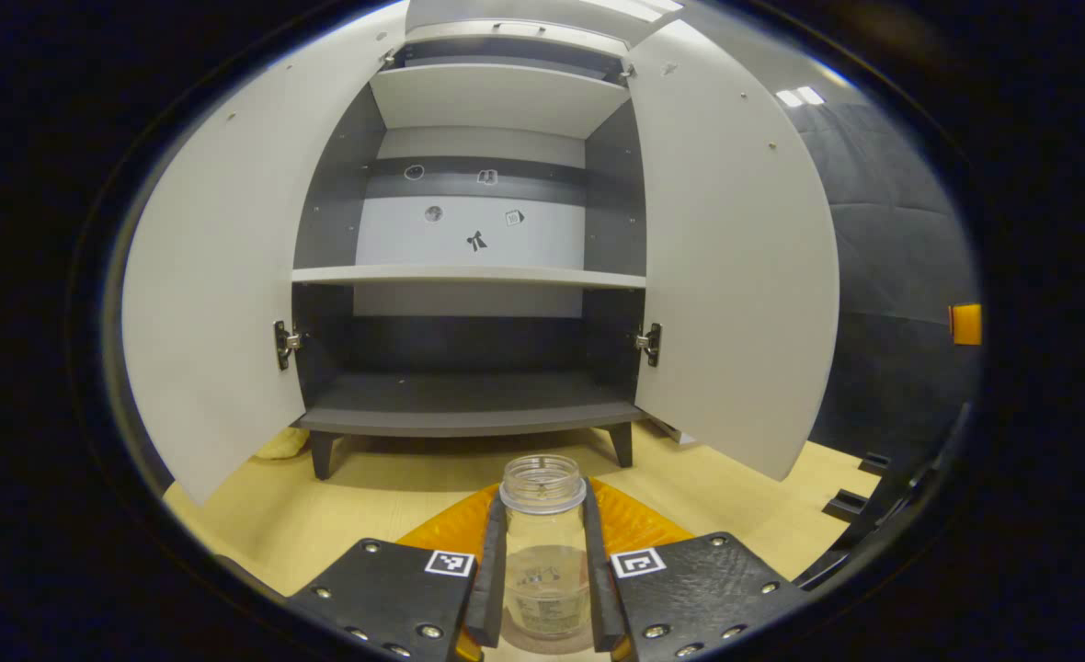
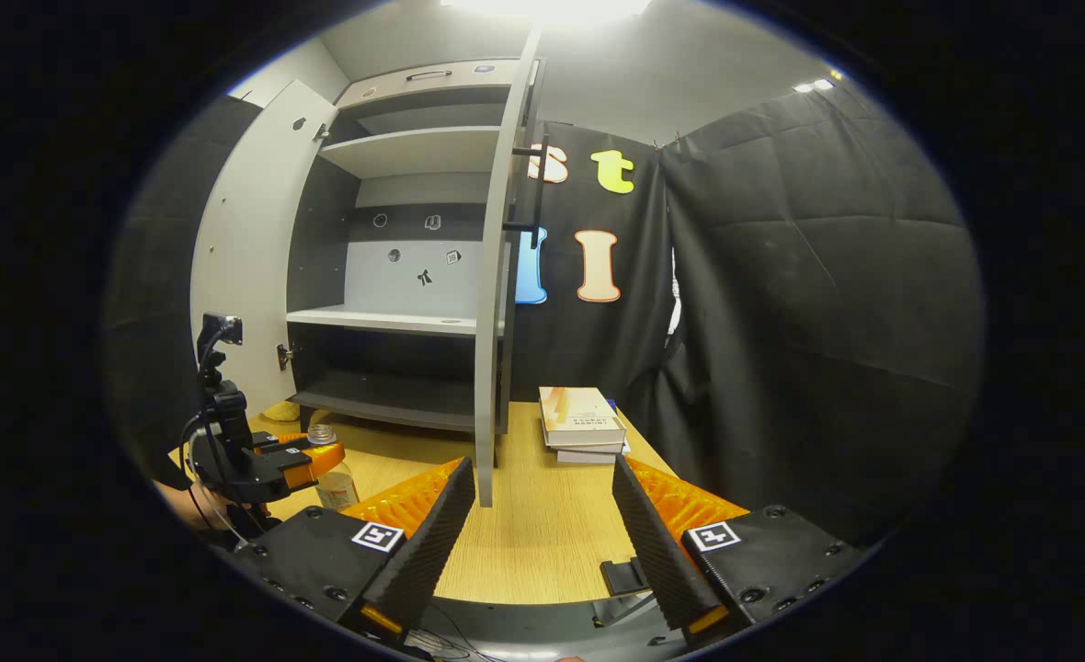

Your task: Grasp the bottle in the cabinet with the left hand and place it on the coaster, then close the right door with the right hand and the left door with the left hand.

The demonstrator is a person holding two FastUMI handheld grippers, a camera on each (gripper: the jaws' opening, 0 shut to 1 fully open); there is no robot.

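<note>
While the left gripper clamps the upright clear bottle near the desk's front edge, the coaster isn't discernible; the right gripper, spread wide, faces the right door's edge.

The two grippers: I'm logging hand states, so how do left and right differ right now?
The left gripper is shut on the clear lidless glass bottle; the right gripper stands open, holding nothing. The left faces the open grey cabinet squarely; the right faces the right door edge-on. Both hover low over the wooden table.
</note>
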